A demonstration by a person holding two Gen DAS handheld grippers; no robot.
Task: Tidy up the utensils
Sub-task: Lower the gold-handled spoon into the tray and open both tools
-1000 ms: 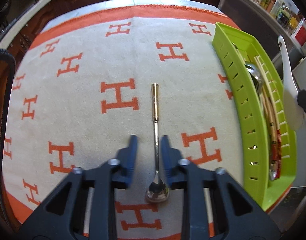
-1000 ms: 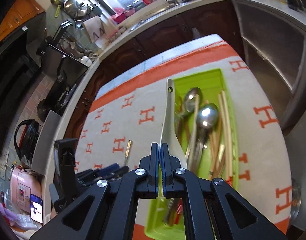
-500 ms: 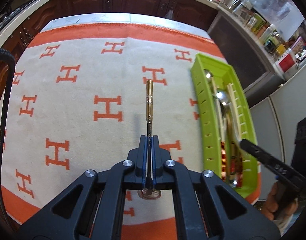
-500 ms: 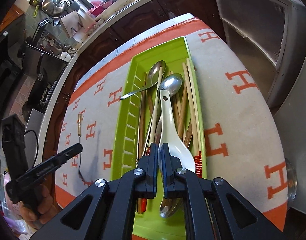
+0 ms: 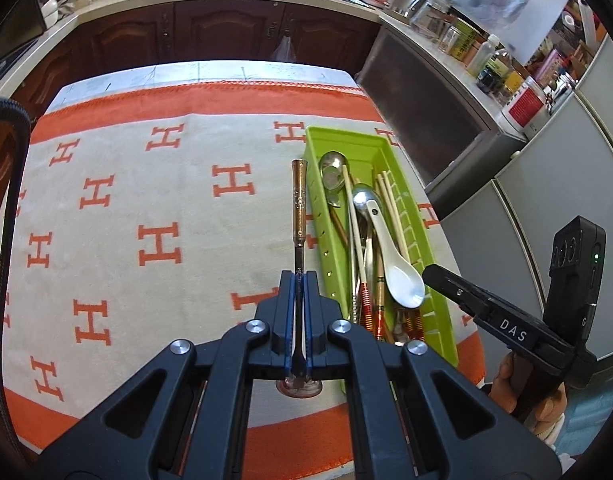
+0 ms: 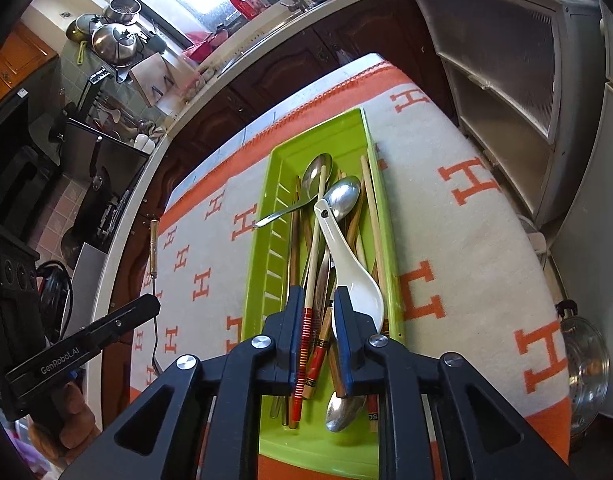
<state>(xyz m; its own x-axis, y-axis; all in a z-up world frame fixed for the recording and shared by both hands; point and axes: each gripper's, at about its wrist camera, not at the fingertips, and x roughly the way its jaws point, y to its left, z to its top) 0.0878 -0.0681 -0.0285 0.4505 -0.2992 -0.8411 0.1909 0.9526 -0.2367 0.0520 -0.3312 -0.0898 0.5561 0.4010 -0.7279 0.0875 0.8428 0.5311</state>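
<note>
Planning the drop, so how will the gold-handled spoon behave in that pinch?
Likely stiff: the spoon runs straight out from the shut left gripper. Pinched on its thin neck, the thicker handle may sag or pivot. Polished metal, so it may slip.

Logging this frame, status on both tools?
Left tool shut on gold-handled spoon. Right tool open above green tray; white spoon inside. Path unobstructed.

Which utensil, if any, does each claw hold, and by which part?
The left claw is shut on the gold-handled spoon, gripping its thin steel stem between handle and bowl. The right claw is open and holds nothing; the white ceramic spoon lies in the green tray.
</note>
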